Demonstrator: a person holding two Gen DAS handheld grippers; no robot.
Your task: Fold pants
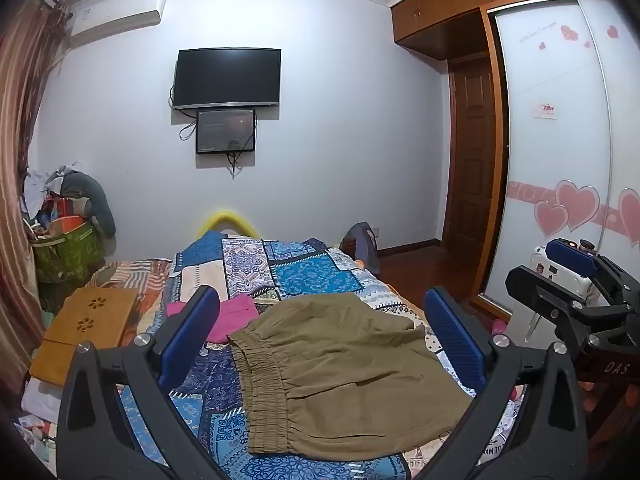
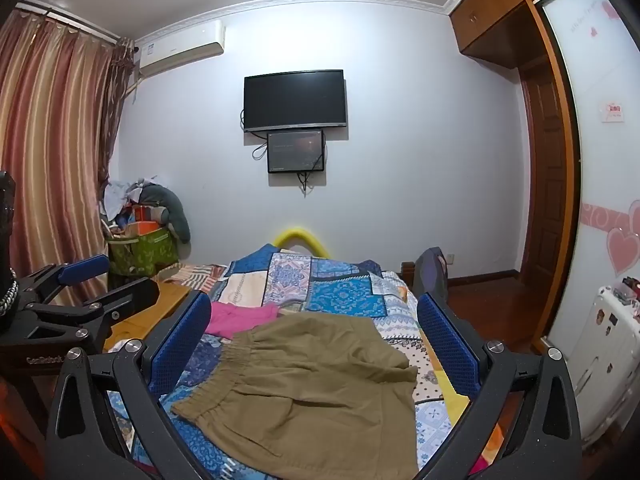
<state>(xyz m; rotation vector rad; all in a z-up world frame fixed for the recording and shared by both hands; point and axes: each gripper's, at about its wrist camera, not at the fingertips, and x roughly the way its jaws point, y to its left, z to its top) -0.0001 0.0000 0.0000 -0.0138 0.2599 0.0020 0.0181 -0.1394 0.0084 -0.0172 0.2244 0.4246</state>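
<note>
Khaki pants (image 1: 344, 376) lie flat on the patchwork bedspread (image 1: 304, 276) (waistband leftward); left gripper (image 1: 320, 340) and right gripper (image 2: 316, 344) above them, jaws spread, empty; green bag (image 1: 66, 254) beyond the pants, heaped with clothes.

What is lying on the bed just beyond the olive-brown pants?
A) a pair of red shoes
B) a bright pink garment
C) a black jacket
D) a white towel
B. A bright pink garment lies on the patchwork bedspread right behind the waistband end of the olive-brown pants; no towel, jacket or shoes show there.
</note>
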